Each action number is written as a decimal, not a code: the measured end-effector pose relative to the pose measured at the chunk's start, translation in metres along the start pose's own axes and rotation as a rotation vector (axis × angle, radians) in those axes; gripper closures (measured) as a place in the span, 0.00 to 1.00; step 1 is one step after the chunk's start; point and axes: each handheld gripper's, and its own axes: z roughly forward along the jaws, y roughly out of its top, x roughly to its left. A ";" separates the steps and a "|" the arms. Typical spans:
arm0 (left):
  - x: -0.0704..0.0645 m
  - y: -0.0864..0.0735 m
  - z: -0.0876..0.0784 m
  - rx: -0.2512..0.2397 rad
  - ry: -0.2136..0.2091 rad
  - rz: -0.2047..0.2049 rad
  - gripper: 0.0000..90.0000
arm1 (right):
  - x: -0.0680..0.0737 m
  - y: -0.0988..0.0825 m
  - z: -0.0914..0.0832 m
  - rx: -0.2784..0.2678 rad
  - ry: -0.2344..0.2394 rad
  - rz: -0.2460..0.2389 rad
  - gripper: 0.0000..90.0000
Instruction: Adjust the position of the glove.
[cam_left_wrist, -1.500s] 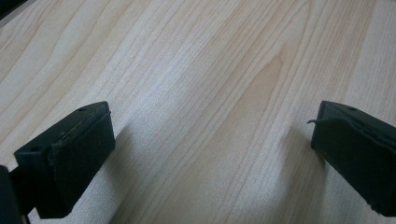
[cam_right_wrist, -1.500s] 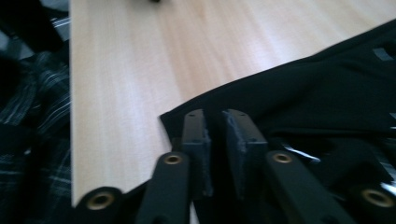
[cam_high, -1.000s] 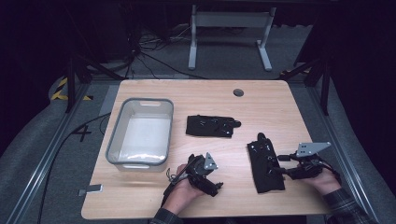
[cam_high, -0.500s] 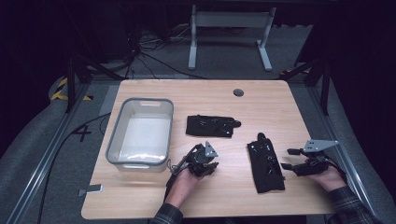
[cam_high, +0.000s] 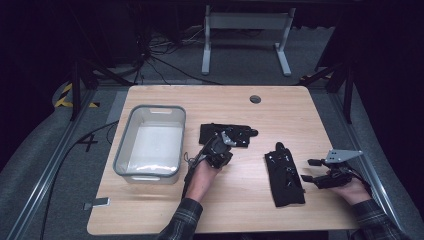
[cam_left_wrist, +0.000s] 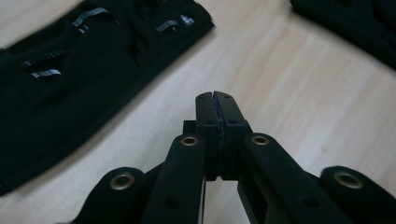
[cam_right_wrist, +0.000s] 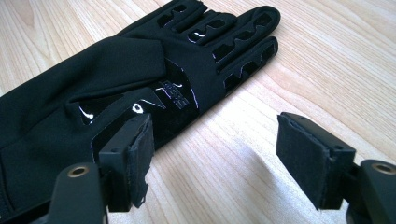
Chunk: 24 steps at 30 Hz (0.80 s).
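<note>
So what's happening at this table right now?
A person works two handheld grippers over a wooden table bearing two black gloves and an empty clear bin. The left gripper has just closed its jaws on nothing and sits beside the farther glove. The right gripper is open, one jaw beside the nearer glove, not gripping it. Both gloves lie flat on the table, outside the bin.

Setting: recording lab or test studio. Evidence: bare wooden table on grey carpet; black-curtained surround; loose cables beyond the far edge; metal stand; hazard-striped tape at far left corner.
</note>
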 end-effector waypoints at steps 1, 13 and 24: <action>0.002 0.003 0.002 0.000 0.013 -0.002 1.00 | 0.000 0.000 0.000 0.000 0.000 -0.001 0.32; 0.031 0.026 0.030 0.015 0.121 -0.023 1.00 | 0.000 0.000 -0.001 -0.006 0.001 0.001 0.31; 0.032 0.020 0.040 0.069 0.106 -0.043 1.00 | 0.000 0.000 -0.002 -0.011 -0.004 -0.002 0.31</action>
